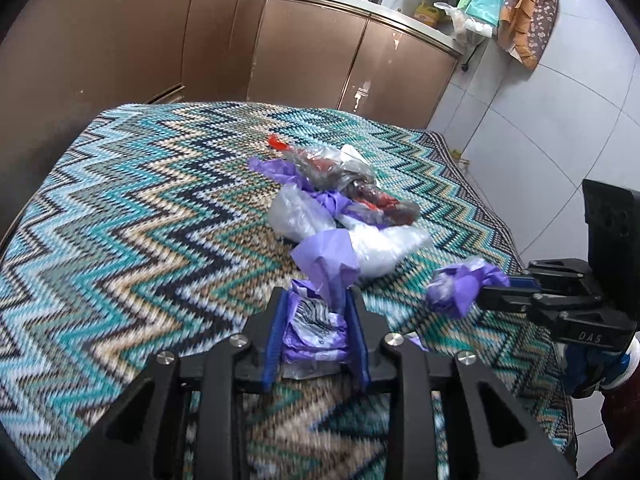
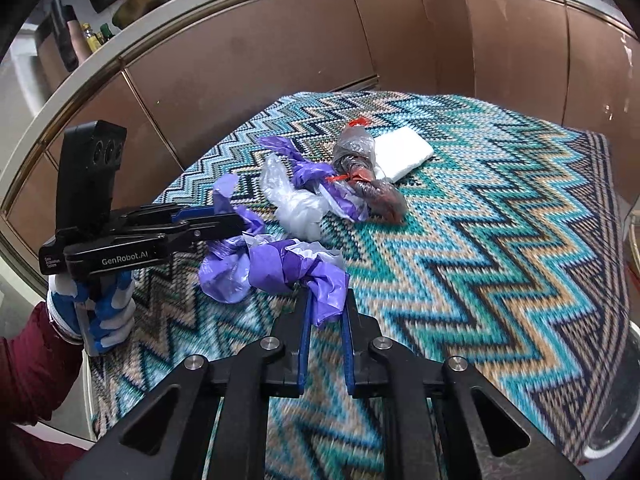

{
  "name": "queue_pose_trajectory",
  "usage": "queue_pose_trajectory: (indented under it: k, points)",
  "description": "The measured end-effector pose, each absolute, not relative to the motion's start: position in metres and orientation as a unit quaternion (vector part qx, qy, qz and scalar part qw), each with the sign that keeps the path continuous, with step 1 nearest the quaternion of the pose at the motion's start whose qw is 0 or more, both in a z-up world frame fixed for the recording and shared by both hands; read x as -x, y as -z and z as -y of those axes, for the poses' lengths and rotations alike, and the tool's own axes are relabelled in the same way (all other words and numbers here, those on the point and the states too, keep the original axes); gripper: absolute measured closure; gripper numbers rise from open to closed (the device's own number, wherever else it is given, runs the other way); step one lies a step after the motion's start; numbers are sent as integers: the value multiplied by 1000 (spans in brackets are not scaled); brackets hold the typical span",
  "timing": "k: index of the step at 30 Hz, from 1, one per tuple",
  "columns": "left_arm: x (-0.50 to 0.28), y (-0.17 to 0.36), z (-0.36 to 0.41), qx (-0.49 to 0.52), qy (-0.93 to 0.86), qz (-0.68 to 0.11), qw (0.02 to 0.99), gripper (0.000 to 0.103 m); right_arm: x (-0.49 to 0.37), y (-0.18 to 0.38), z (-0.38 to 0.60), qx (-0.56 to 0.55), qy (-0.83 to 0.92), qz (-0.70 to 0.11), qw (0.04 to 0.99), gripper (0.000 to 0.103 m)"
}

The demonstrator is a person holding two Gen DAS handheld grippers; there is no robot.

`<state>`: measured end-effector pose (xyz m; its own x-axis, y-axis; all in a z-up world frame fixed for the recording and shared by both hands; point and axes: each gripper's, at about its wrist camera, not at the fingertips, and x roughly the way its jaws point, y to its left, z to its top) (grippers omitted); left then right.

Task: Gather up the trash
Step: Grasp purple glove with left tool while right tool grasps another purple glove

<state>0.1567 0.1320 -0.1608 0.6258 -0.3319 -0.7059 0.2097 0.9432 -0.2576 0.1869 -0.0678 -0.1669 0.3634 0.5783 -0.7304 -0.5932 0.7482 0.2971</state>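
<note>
A zigzag-patterned cloth (image 2: 500,208) covers the bench, with brown cabinets (image 1: 312,48) and grey floor tiles (image 1: 560,128) behind. The left claw (image 1: 316,336) is clamped on a purple wrapper (image 1: 316,332); the right claw (image 2: 326,312) grips a purple bag (image 2: 296,268) near the trash pile (image 2: 344,184).

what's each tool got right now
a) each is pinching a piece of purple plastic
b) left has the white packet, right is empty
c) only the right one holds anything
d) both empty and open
a: the left tool is closed on a crumpled purple plastic bag, and the right tool pinches a purple plastic wad, both near the table's front edge.
</note>
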Motion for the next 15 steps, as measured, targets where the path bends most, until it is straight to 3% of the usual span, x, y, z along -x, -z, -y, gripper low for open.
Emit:
queue_pose_trajectory:
  k: [15]
  points:
    - [-72, 76, -128, 77, 161, -326, 928, 76, -100, 99, 112, -11, -336, -361, 870, 89]
